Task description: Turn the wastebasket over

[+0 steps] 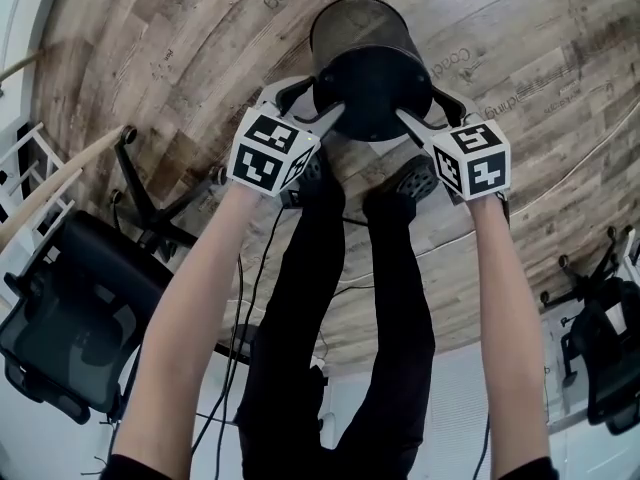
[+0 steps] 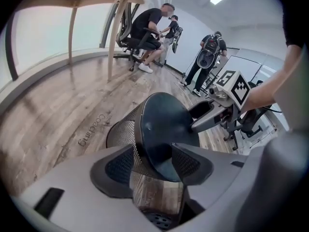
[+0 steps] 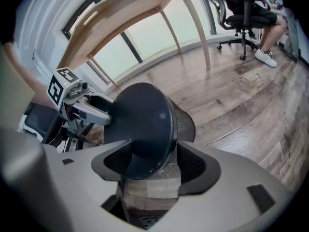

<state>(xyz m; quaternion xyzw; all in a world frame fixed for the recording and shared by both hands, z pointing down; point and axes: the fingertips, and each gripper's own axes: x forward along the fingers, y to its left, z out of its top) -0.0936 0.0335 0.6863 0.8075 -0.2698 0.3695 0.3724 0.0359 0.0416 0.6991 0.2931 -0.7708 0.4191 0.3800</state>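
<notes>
The black mesh wastebasket (image 1: 370,78) is tipped over the wooden floor with its solid round base turned toward me and its open mouth pointing away. My left gripper (image 1: 325,103) clamps the base rim on the left side, and my right gripper (image 1: 425,110) clamps it on the right. In the left gripper view the wastebasket (image 2: 164,129) has its rim between the jaws of the left gripper (image 2: 152,166), one pad on the mesh wall and one on the base. The right gripper view shows the same grip by the right gripper (image 3: 152,163) on the wastebasket (image 3: 145,124).
My legs and shoes (image 1: 335,268) stand just behind the basket. A black office chair (image 1: 70,318) is at the left, another chair (image 1: 610,358) at the right, and cables trail on the floor. A wooden desk (image 3: 125,13) and seated and standing people (image 2: 149,28) are farther off.
</notes>
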